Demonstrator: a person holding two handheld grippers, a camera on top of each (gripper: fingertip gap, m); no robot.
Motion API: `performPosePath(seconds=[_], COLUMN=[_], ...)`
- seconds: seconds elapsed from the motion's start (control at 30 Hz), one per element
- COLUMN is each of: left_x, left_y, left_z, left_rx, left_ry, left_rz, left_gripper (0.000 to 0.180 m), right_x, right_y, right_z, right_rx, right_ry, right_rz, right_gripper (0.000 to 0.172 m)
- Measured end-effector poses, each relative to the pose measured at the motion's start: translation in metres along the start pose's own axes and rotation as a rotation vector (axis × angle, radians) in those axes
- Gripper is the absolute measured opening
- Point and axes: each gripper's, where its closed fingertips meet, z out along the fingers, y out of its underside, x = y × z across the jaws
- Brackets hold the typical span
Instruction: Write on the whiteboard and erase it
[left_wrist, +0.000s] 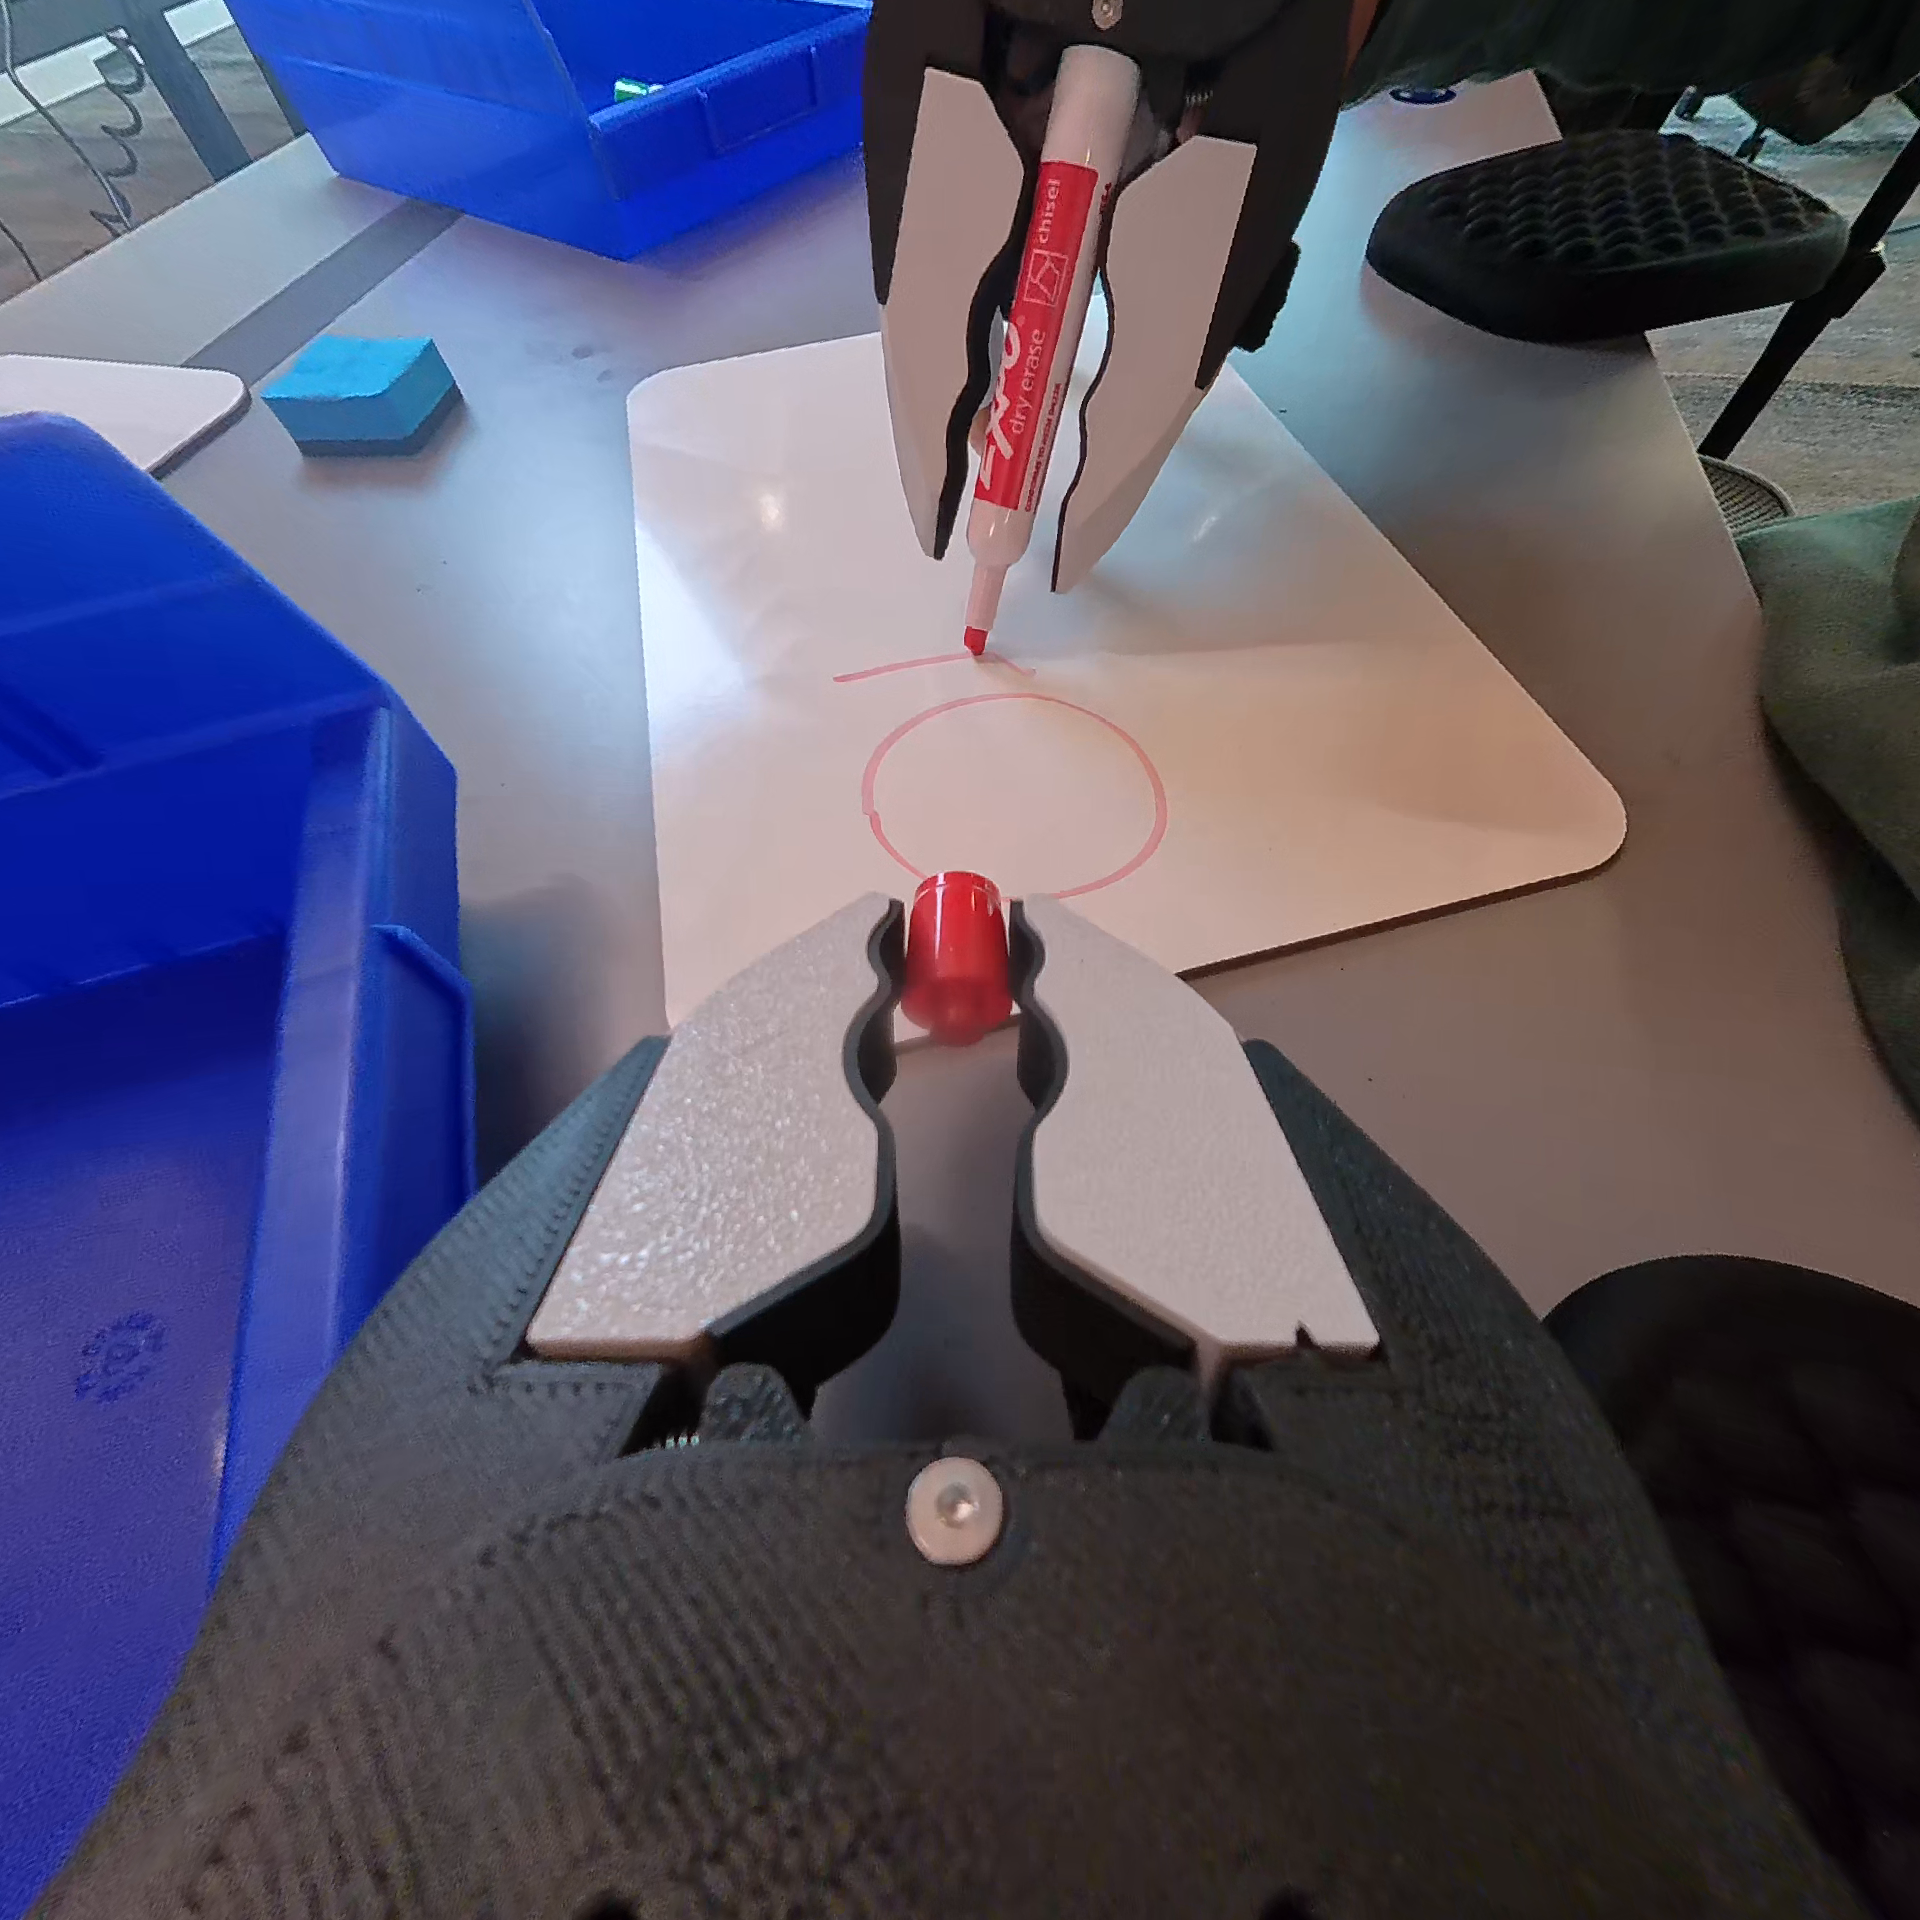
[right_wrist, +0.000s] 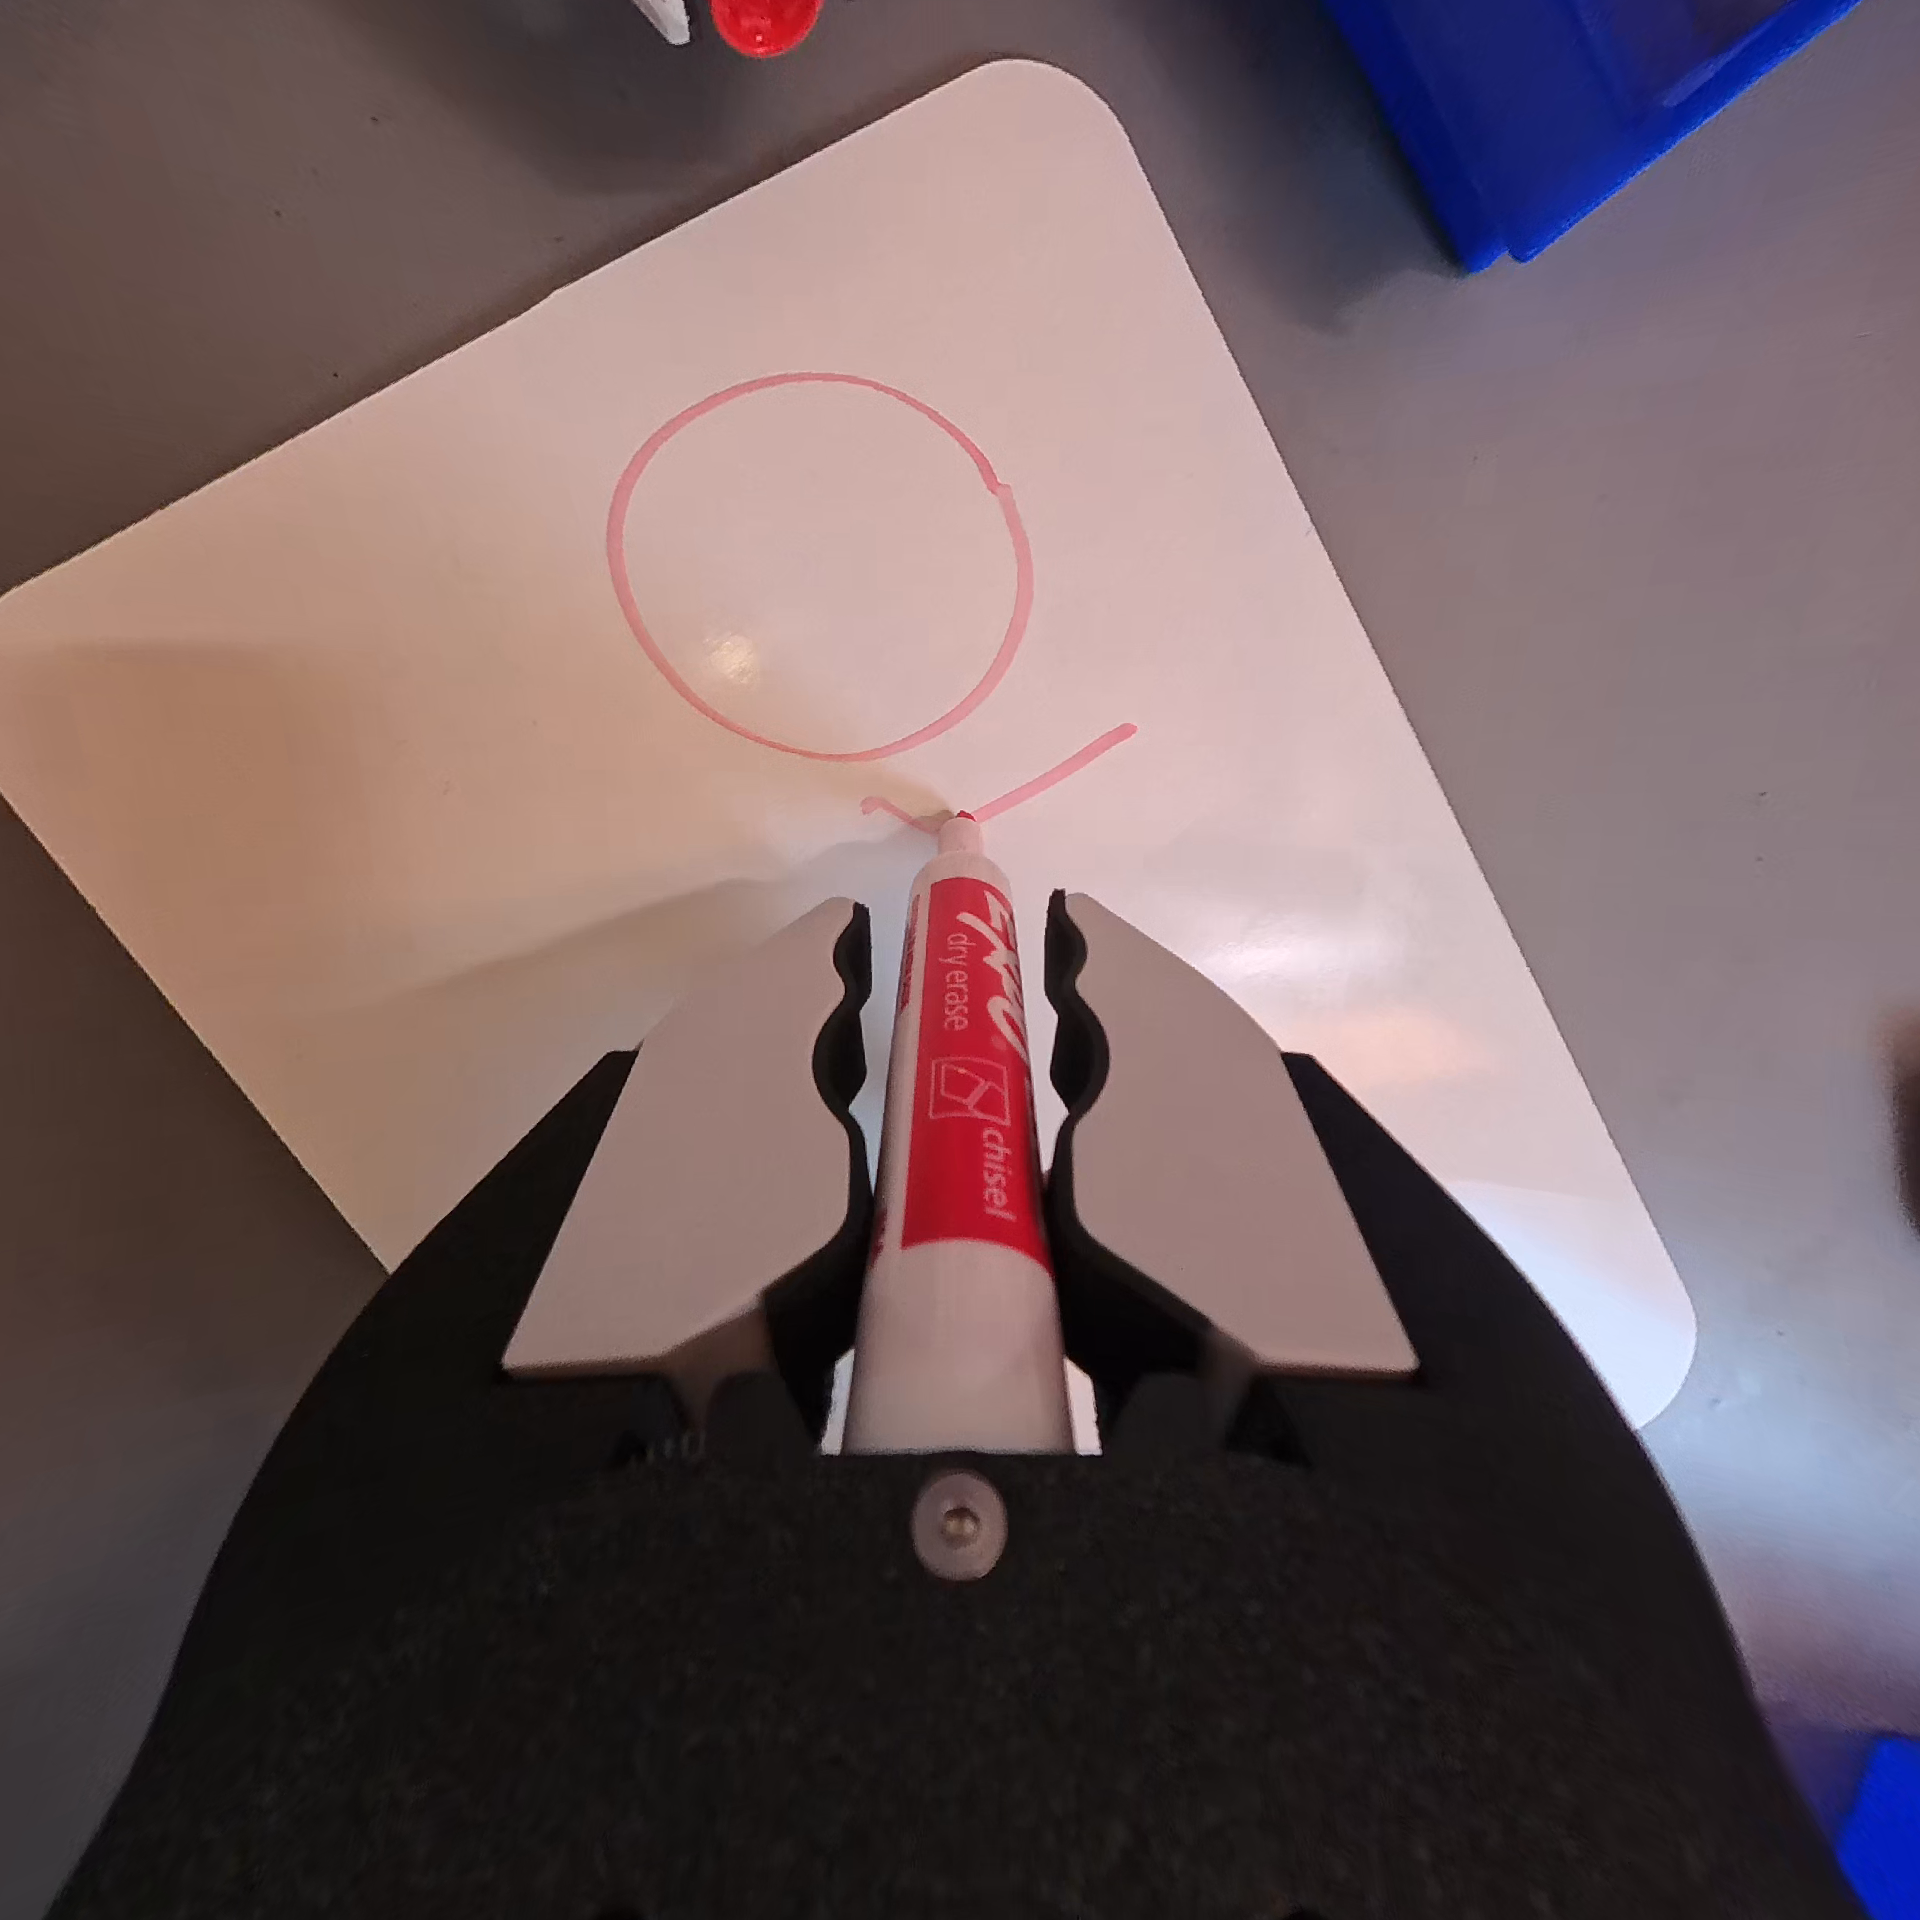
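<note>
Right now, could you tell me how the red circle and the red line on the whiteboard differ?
The red circle is a closed loop; the red line is an open stroke. The circle stands finished and apart from the marker, while the line meets the marker's tip, which rests on the whiteboard. The circle is also larger than the line. Both are the same pale red ink on that board, close together but not touching.

Around your work area: bins, a spare board, a chair

You have one blue bin (left_wrist: 187, 935) close at your left and another blue bin (left_wrist: 561, 114) farther back on the grey table (left_wrist: 1455, 1091), with something small and green inside it. A white board corner (left_wrist: 114, 400) lies at the left edge. A black mesh chair seat (left_wrist: 1600, 234) sits beyond the table's right side, with green cloth (left_wrist: 1839, 707) nearer.
</note>
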Motion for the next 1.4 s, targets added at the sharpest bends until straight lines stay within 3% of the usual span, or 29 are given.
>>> performPosePath(seconds=[0.83,1.4], left_x=[0.001,0.001], left_y=[0.001,0.001], left_z=[0.001,0.002], left_rx=[-0.007,-0.008], left_ry=[0.001,0.0], left_rz=[0.007,0.004], left_gripper=[0.019,0.019], right_x=[-0.01,0.018], right_y=[0.011,0.057], right_z=[-0.006,-0.026], right_rx=[-0.023,-0.078], right_ry=[0.005,0.08], right_rz=[0.004,0.109], right_gripper=[0.033,0.033])
